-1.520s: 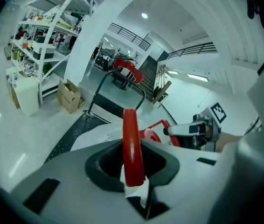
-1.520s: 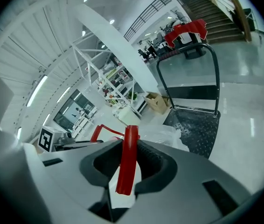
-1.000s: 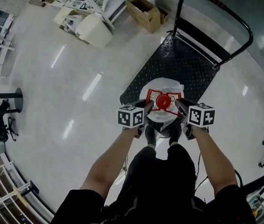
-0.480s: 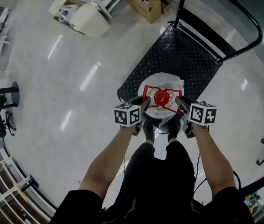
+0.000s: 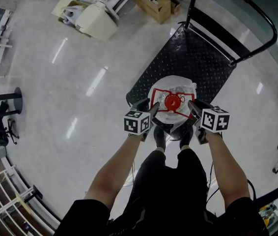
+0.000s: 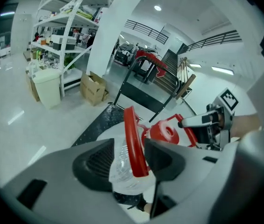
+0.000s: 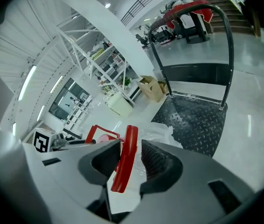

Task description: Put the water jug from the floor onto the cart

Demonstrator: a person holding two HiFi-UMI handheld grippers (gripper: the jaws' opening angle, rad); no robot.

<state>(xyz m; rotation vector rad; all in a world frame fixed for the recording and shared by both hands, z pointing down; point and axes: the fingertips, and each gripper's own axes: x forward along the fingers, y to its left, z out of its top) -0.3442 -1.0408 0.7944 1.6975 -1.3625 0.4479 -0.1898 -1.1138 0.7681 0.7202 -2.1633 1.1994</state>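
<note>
Water jug on the cart
The water jug stands at the near end of the cart's deck, opposite the push handle at the far end. On the floor, a cardboard box sits just beyond the cart's far-left corner, and a bin lies further left.

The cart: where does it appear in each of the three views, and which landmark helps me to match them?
Head view: cart in the upper right, above the water jug.
Left gripper view: cart at the centre, behind the jug.
Right gripper view: cart at the right, handle arching overhead.
Shared landmark: cardboard box beside the cart's handle end.
</note>
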